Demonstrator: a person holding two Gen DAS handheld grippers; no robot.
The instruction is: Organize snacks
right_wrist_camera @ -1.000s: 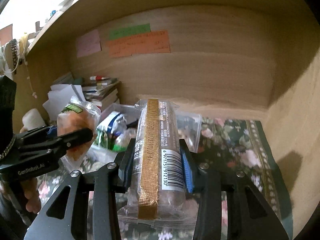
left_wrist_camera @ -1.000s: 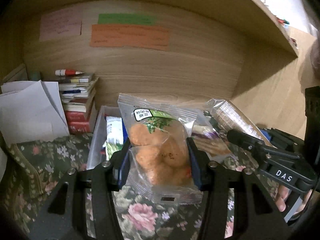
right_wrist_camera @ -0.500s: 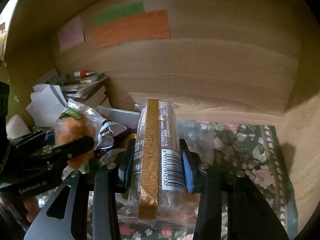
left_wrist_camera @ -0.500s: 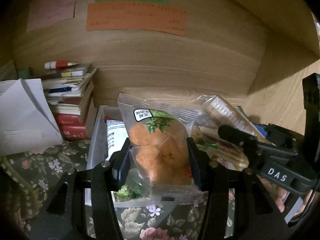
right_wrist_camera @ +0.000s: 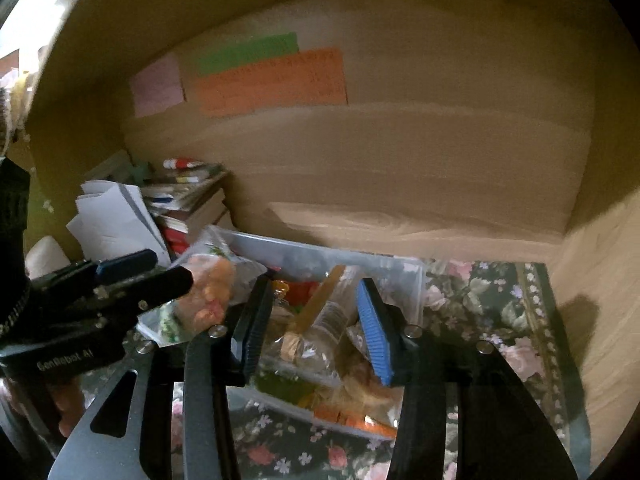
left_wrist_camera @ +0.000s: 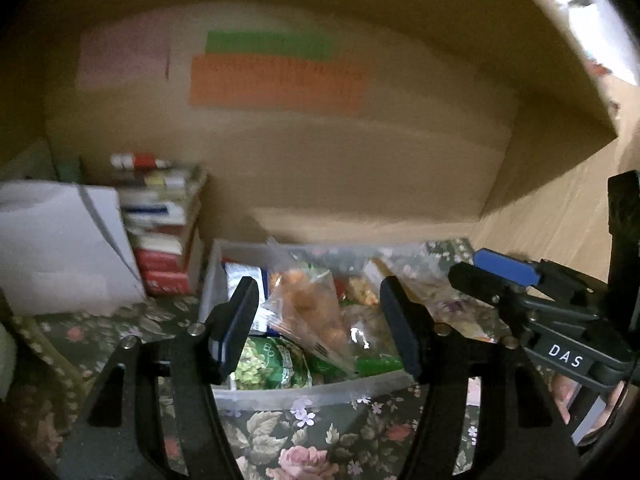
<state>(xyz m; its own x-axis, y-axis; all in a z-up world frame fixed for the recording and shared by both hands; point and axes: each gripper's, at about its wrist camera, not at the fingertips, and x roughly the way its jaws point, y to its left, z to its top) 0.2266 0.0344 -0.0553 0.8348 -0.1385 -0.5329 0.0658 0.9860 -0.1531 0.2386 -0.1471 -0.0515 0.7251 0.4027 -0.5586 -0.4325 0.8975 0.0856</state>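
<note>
The clear plastic bin (left_wrist_camera: 280, 394) sat on the floral cloth (left_wrist_camera: 304, 452) inside the wooden cubby, and it served as the landmark for everything else. A second earlier both tongs had been clamped on snacks held above that bin; by this moment both had let go. The left tongs (left_wrist_camera: 320, 320) stood spread wide over the bin's near wall with nothing between them, and the right tongs (right_wrist_camera: 310, 326) were likewise spread apart and empty over the bin's right half. The bag of orange puffs (left_wrist_camera: 310, 312), formerly pinched upright, lay tilted inside the bin on top of a green packet (left_wrist_camera: 272, 364). The long cracker sleeve (right_wrist_camera: 320, 312) with its gold seam, formerly gripped, lay slanted inside the bin among other wrappers. Left of the bin stood the stack of books (left_wrist_camera: 164, 236), with white paper (left_wrist_camera: 60, 248) beside it.
</note>
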